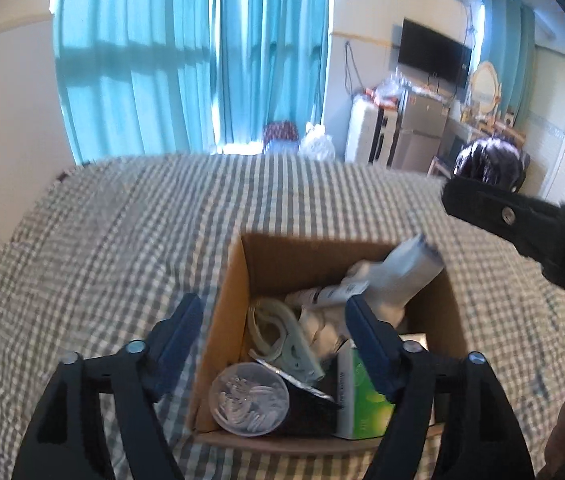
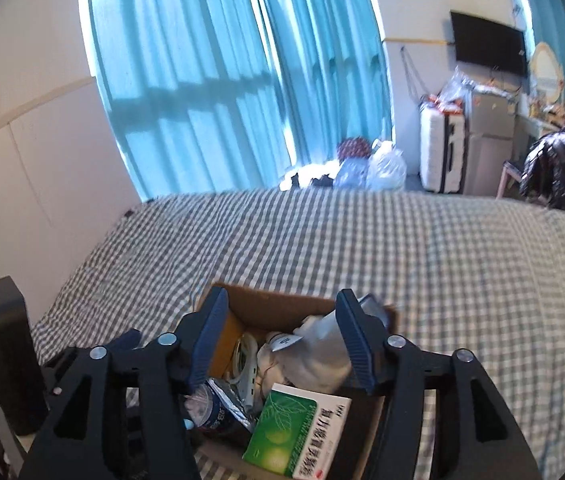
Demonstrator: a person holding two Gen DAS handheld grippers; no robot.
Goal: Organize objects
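A: Left wrist view: left gripper spread wide, empty, above the cardboard box on the near checked bed

B: Right gripper likewise released; green carton at the near side looks light, stiff, so pinch its flat faces

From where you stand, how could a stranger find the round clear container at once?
On the checked bed stands an open cardboard box. The round clear container lies in its near left corner, beside a green and white carton. It alone is transparent, with small white pieces inside.
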